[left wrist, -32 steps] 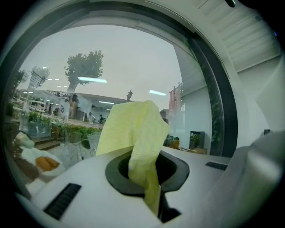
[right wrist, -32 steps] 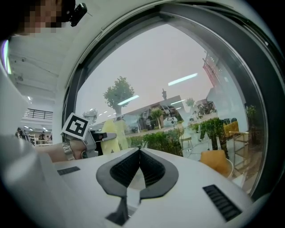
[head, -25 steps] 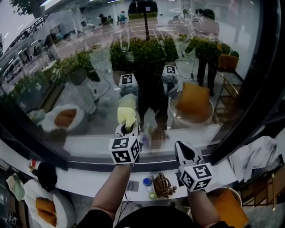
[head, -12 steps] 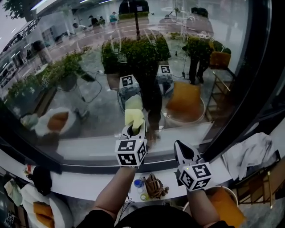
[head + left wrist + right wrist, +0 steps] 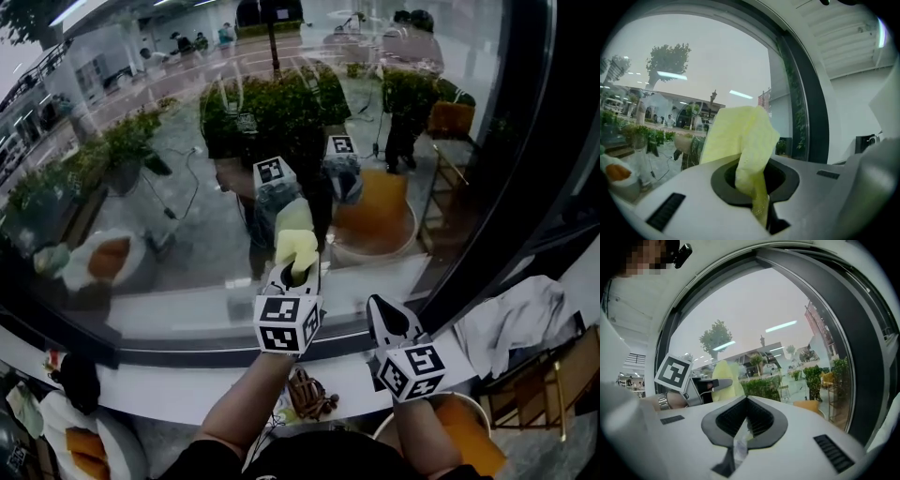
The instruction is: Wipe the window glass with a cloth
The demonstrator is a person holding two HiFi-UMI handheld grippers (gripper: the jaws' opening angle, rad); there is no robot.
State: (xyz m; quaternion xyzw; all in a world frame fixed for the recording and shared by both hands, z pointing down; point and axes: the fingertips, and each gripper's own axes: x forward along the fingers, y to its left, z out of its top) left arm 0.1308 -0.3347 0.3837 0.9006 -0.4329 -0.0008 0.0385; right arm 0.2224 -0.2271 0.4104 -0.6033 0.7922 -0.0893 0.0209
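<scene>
- Window glass (image 5: 169, 169) fills the frame, the surface to be wiped.
- Left tool (image 5: 298, 274) points at the pane, jaws clamped on the cloth's lower end so the free fold leads.
- Right tool (image 5: 377, 309) sits low over the sill (image 5: 169, 375), jaws together, seemingly idle.
- Yellow cloth (image 5: 296, 246) stands up from the left jaws, close against the glass; contact unclear.

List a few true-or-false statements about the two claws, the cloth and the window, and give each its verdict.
1. The left claw is shut on the yellow cloth. True.
2. The right claw grips a cloth too. False: its jaws are together, with no cloth.
3. The yellow cloth is held up in front of the window glass. True.
4. In the head view the right claw is higher than the left claw. False: it sits lower, near the sill.
</scene>
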